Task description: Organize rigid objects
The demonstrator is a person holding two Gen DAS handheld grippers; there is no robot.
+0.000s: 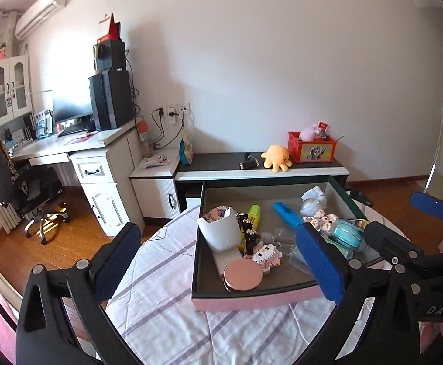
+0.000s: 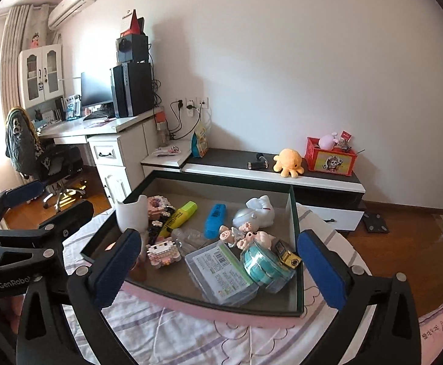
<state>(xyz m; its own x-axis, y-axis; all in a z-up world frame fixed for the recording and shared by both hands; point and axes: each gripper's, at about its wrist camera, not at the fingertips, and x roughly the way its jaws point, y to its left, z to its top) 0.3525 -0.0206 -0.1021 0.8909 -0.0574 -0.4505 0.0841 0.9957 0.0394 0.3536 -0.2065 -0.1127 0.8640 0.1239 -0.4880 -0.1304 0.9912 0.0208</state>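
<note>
A pink box (image 2: 227, 313) with a dark rim sits on a round tabletop (image 1: 166, 319) covered by a striped cloth. The small hard things are all inside it. On the left side stand a white cup (image 2: 130, 217), some little block toys (image 2: 163, 254) and a yellow marker (image 2: 179, 217). A round pink tin (image 1: 243, 276) lies at the near left. In the middle is a blue case (image 2: 216, 219). On the right are a white toy (image 2: 258, 213), two pig figures (image 2: 247, 235), a teal roll in a clear tub (image 2: 265, 267), a tiny yellow camera (image 2: 288, 257) and a flat clear case with a label (image 2: 221, 273).

The left tool (image 1: 218, 258) is wide open and holds nothing. It hangs over the near left of the box. The right tool (image 2: 221, 263) is wide open too, and it also holds nothing. It hangs over the near edge of the box, a bit above the things.

It looks like a pause between two steps: both tools are free, and nothing sits outside the box on the cloth. The sorting may be almost done.

If there is more to do, the next move is to pick one thing and come down around it. The clear case and the tub lie touching each other, so a tool must slip in with care and not push the pigs over.
</note>
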